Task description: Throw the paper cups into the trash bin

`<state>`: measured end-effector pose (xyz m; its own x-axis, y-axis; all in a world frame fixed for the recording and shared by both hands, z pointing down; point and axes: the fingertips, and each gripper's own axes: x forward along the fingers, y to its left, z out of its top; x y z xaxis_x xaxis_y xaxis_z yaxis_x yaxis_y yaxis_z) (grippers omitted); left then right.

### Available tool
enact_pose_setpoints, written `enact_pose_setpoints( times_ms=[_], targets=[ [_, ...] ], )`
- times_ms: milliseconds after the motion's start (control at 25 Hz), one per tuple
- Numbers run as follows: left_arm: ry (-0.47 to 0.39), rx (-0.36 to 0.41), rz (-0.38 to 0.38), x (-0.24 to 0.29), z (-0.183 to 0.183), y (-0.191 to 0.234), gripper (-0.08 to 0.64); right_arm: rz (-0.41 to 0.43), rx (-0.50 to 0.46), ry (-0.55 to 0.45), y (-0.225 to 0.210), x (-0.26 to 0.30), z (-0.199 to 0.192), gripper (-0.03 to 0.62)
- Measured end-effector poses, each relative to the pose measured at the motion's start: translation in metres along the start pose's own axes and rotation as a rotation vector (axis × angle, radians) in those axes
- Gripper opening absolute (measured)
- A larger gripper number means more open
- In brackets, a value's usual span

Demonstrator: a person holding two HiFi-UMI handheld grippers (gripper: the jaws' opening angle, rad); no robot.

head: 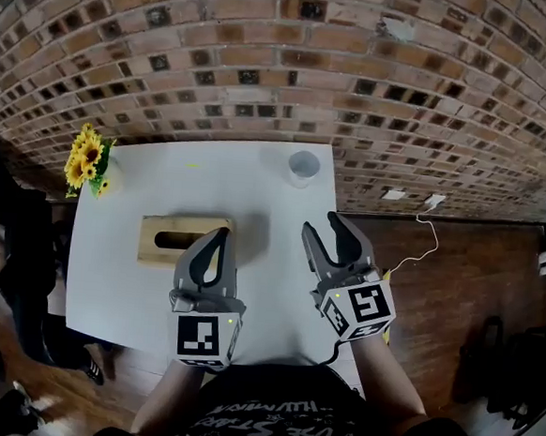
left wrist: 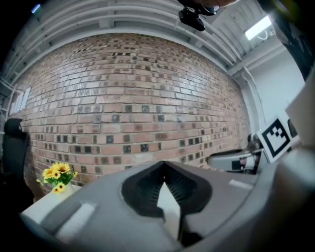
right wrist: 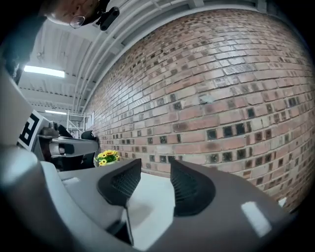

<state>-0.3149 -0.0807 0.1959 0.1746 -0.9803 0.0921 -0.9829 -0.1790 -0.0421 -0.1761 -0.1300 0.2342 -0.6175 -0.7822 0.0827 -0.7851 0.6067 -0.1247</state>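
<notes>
The paper cup stands at the far right corner of the white worktop. The left claw is closed and empty, beside a wooden box. The right claw is open, with nothing between its jaws.

— What sits where on the table?
— Sunflowers at the far left corner, paper cup at the far right, tissue box nearer, left of middle. Brick wall behind.

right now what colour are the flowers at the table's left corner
The flowers are yellow with green leaves, clearest in the head view.
</notes>
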Motion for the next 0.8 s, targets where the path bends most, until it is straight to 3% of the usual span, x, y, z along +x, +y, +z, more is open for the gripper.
enact_pose_setpoints(
  times_ms=[240,600,800],
  targets=[
    [0.034,0.009,-0.047,0.046,-0.027,0.004,0.005,-0.100,-0.017,0.104,-0.023,0.049,-0.051,0.338],
    [0.056,0.017,-0.053,0.103,-0.060,0.018,0.005,-0.179,-0.022,0.171,-0.061,0.100,-0.102,0.370],
    [0.070,0.037,-0.037,0.124,-0.072,0.030,0.005,-0.223,-0.100,0.199,-0.076,0.120,-0.123,0.413]
  ],
)
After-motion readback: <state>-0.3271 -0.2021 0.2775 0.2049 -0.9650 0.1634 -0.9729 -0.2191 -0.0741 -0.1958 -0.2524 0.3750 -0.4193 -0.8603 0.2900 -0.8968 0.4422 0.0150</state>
